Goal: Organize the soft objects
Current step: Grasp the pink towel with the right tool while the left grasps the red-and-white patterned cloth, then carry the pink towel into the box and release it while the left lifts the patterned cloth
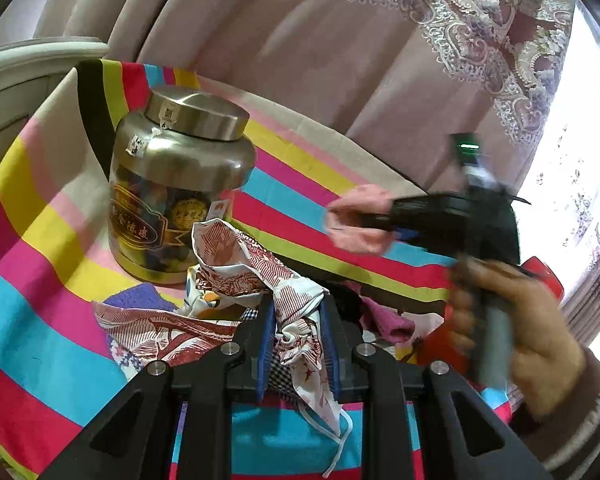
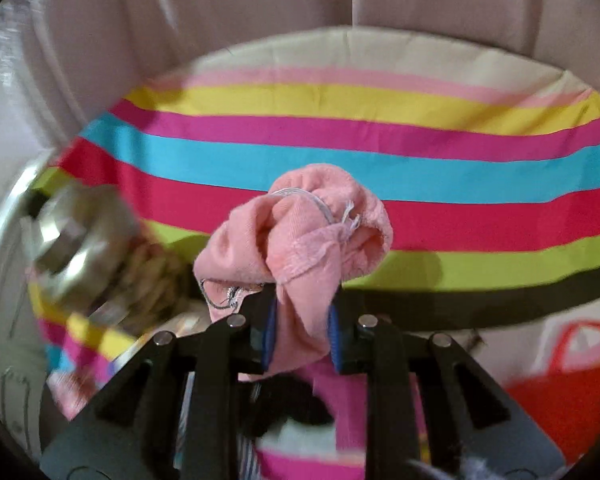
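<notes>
My left gripper (image 1: 296,312) is shut on a white cloth with a red print (image 1: 260,276), which rises from a heap of small cloths (image 1: 172,320) on the striped bedspread (image 1: 40,320). My right gripper (image 2: 305,304) is shut on a pink cloth (image 2: 300,232) and holds it up above the bedspread (image 2: 420,160). In the left wrist view the right gripper (image 1: 364,220) shows at the right, blurred, with the pink cloth (image 1: 356,220) bunched at its tips.
A metal jar with a lid (image 1: 180,184) stands on the bedspread behind the heap; it shows blurred at the left of the right wrist view (image 2: 92,256). A magenta cloth (image 1: 388,316) and a red bag (image 2: 560,392) lie to the right. Pink curtains (image 1: 300,40) hang behind.
</notes>
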Tool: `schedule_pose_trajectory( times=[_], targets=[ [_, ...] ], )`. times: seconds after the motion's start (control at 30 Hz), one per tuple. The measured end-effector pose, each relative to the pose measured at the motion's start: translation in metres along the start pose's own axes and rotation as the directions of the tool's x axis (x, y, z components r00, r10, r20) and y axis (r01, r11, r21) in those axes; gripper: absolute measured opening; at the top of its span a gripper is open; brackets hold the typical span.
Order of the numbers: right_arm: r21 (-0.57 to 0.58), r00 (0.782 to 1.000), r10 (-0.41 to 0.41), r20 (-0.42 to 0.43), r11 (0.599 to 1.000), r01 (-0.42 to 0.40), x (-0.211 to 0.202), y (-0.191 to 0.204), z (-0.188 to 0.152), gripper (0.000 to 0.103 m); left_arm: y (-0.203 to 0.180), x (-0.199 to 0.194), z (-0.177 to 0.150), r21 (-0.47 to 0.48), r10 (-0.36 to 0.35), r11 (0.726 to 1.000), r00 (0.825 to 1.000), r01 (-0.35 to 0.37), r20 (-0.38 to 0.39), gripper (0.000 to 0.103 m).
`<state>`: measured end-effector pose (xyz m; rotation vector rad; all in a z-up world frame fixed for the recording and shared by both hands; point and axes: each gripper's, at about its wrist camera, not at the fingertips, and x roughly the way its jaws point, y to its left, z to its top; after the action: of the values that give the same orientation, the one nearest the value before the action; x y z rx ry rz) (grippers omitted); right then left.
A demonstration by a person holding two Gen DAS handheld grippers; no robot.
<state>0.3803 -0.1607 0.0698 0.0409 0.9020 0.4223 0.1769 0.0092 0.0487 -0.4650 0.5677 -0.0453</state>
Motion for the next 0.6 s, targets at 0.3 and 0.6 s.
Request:
schedule_pose_trajectory(
  times=[0.3, 0.6],
  targets=[
    [0.08, 0.997, -0.012, 0.073, 0.997, 0.006, -0.141, -0.052, -0.087, 0.025, -0.018, -0.022, -0.003, 0.035, -0.017, 0.999, 0.999, 0.016, 0.029, 0.023],
    [0.243, 0.981, -0.19, 0.044, 0.954, 0.174, -0.239, -0.144, -0.19, 0.025, -0.074, -0.05, -0.012, 0.111, -0.111, 0.988, 0.994, 0.108, 0.02, 0.023]
  ],
)
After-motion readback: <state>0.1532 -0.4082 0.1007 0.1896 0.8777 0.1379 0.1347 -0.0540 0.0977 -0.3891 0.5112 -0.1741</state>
